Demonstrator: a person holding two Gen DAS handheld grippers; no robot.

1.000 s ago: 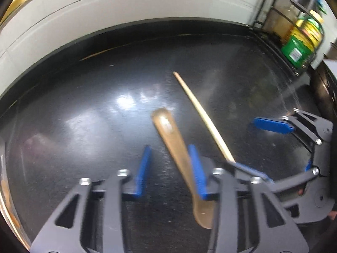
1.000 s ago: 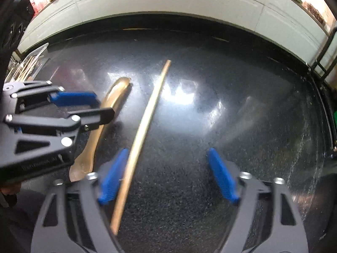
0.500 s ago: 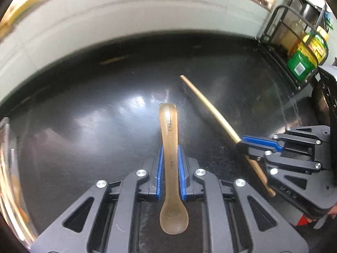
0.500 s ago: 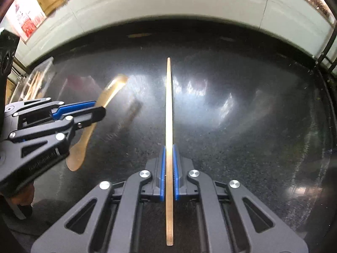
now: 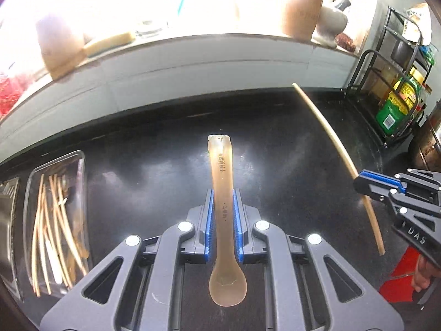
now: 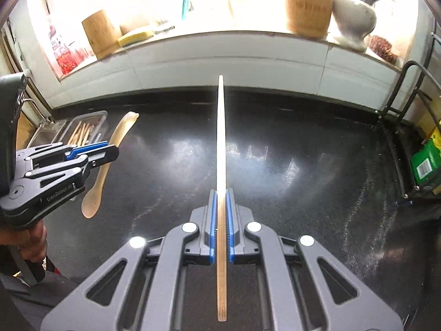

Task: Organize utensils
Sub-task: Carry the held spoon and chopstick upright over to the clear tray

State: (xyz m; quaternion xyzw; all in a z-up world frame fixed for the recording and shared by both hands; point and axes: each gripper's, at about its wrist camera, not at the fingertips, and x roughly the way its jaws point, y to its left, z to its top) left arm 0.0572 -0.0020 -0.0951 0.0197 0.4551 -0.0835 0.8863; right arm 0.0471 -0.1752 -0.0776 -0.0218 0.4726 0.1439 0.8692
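Observation:
My left gripper (image 5: 222,193) is shut on a translucent amber plastic spoon (image 5: 221,165), held by its handle with the bowl toward the camera, above the black counter (image 5: 154,176). My right gripper (image 6: 221,191) is shut on a single wooden chopstick (image 6: 220,138) that points straight ahead. From the right wrist view the left gripper (image 6: 111,149) with the spoon (image 6: 121,129) shows at the left; in the left wrist view the right gripper (image 5: 361,183) and its chopstick (image 5: 325,127) show at the right. A clear tray (image 5: 80,160) at the left holds several chopsticks (image 5: 52,220).
A white tiled ledge (image 6: 248,58) behind the counter carries wooden jars (image 6: 307,2), a sponge (image 6: 135,37) and a white ceramic piece (image 6: 352,22). A black wire rack (image 5: 397,88) with bottles and a green package (image 5: 391,110) stands at the right.
Both grippers closed, the left on the spoon, the right on the chopstick, and lifted them off the counter. Both cameras now sit higher, showing the ledge and the tray.

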